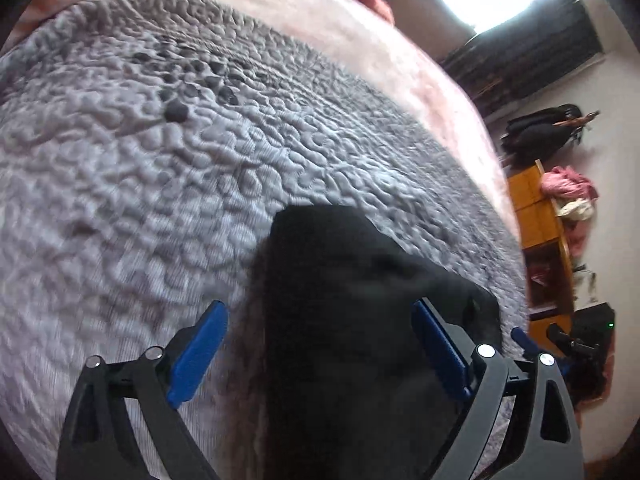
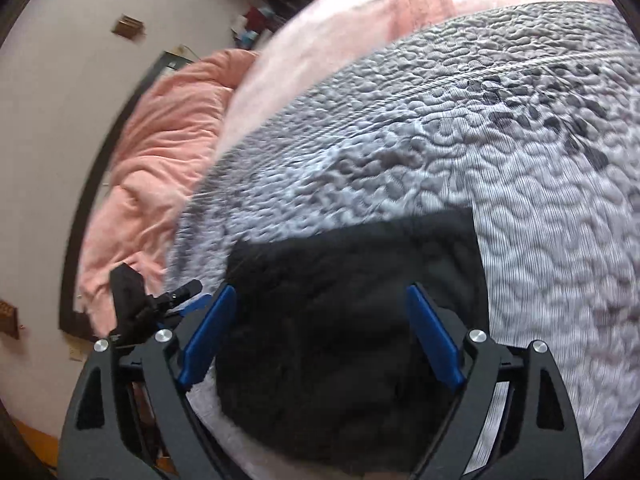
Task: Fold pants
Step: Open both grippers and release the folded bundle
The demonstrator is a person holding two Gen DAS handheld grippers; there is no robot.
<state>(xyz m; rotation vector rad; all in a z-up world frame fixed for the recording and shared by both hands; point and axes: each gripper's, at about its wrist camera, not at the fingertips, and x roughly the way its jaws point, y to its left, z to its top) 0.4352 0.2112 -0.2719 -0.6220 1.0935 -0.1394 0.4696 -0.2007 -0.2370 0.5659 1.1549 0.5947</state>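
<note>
Two tongs hang over a grey quilted bedspread [image 1: 168, 184] on the bed. The left tongs [image 1: 320, 352] stand wide apart with nothing pinched. The right tongs [image 2: 320, 340] are spread just as wide, gripping nothing. Beneath both lie the black pants [image 2: 352, 300], folded into a flat bundle on the bedspread, apart from the blue pads [image 2: 208, 336].

Each claw [image 1: 320, 354] [image 2: 320, 332] has black angular arms, flat blue pads and round silver screw heads
</note>
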